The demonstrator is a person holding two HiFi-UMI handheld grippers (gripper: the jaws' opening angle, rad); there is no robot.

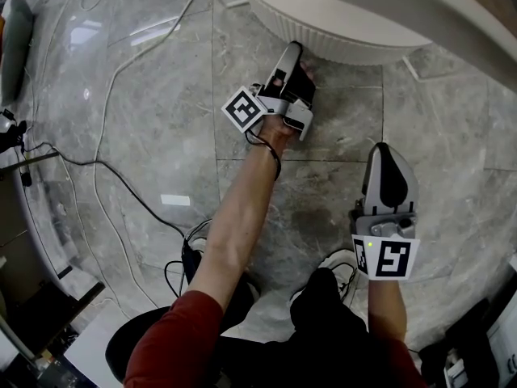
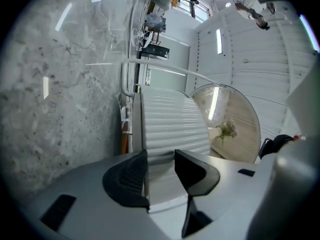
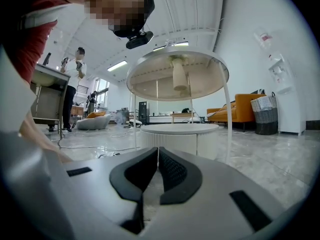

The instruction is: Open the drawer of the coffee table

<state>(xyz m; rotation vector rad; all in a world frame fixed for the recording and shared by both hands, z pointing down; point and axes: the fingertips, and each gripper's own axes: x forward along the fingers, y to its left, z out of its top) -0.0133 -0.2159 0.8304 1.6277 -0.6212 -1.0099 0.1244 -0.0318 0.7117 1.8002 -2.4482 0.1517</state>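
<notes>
I wear a red sleeve (image 1: 174, 338), lower left, and dark trousers (image 1: 323, 326). My left gripper (image 1: 292, 51) and right gripper (image 1: 386, 152) are grey, each with a black-and-white marker cube (image 1: 243, 109).

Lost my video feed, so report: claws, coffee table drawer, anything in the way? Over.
Left claw open, facing ribbed side of coffee table. Right claw shut, empty, hanging back. No drawer gap visible. Floor cables off to the left.

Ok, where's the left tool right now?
Head view, upper centre: the left tool is at the coffee table's ribbed white side, jaws apart, with the right tool lower right.
</notes>
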